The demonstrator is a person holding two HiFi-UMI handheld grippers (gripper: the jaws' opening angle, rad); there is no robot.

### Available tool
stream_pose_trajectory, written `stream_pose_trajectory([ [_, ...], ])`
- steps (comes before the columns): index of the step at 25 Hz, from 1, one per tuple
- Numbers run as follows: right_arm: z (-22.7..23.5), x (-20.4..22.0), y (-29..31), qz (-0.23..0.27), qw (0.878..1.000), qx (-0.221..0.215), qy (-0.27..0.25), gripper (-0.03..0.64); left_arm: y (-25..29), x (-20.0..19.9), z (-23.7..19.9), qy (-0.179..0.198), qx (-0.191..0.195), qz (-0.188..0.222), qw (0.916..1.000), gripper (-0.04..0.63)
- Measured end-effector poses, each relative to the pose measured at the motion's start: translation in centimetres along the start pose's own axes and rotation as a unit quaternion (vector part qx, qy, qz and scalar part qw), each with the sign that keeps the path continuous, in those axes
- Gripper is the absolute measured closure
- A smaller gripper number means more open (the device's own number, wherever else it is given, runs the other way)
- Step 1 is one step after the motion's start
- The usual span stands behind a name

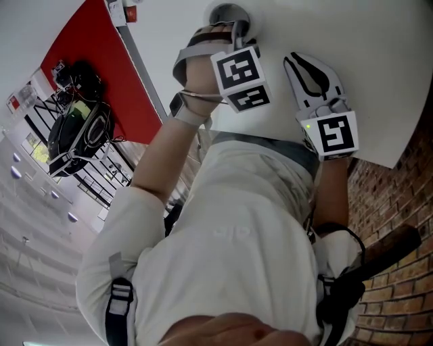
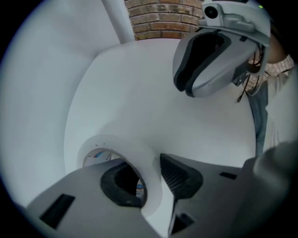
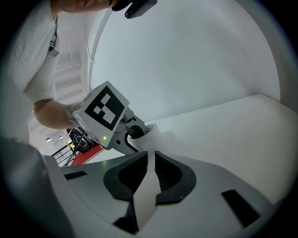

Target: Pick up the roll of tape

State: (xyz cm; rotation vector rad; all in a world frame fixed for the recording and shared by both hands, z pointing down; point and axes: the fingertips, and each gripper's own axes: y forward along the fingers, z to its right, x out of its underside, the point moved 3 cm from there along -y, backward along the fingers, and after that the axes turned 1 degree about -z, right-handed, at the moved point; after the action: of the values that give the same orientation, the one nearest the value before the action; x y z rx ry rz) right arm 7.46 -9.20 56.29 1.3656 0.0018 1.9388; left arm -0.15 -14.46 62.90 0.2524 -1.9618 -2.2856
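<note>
The roll of tape (image 2: 135,151) is white and lies flat on the round white table (image 2: 153,93). My left gripper (image 2: 150,179) points straight down over it. One pad sits inside the core hole, the other against the outer wall, and both touch the roll's wall. In the head view the roll (image 1: 226,12) shows at the top, under the left gripper (image 1: 233,30). My right gripper (image 1: 292,62) hovers to the right of it, apart from the roll. Its jaws (image 3: 150,160) stand nearly together with nothing between them, aimed toward the left gripper (image 3: 135,132).
The table's edge (image 1: 379,159) runs close to the person's body. Brick paving (image 1: 399,203) lies beyond it. A red wall panel (image 1: 95,61) and black bags on a rack (image 1: 74,128) stand at the left. A white post (image 2: 116,18) rises behind the table.
</note>
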Motion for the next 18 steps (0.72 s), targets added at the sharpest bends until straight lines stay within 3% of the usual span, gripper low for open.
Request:
stream_pose_trajectory([
  [6,0.3,1.2,-0.2,-0.004,1.0,0.003,-0.014,0.572,0.2,-0.1,-0.1,-0.008,0.036,-0.011,0.9993,0.469],
  [18,-0.1,-0.1,-0.9,0.0,1.0,0.005,-0.001,0.572,-0.1,-0.3,-0.2,-0.004,0.027,0.0,0.9996,0.469],
])
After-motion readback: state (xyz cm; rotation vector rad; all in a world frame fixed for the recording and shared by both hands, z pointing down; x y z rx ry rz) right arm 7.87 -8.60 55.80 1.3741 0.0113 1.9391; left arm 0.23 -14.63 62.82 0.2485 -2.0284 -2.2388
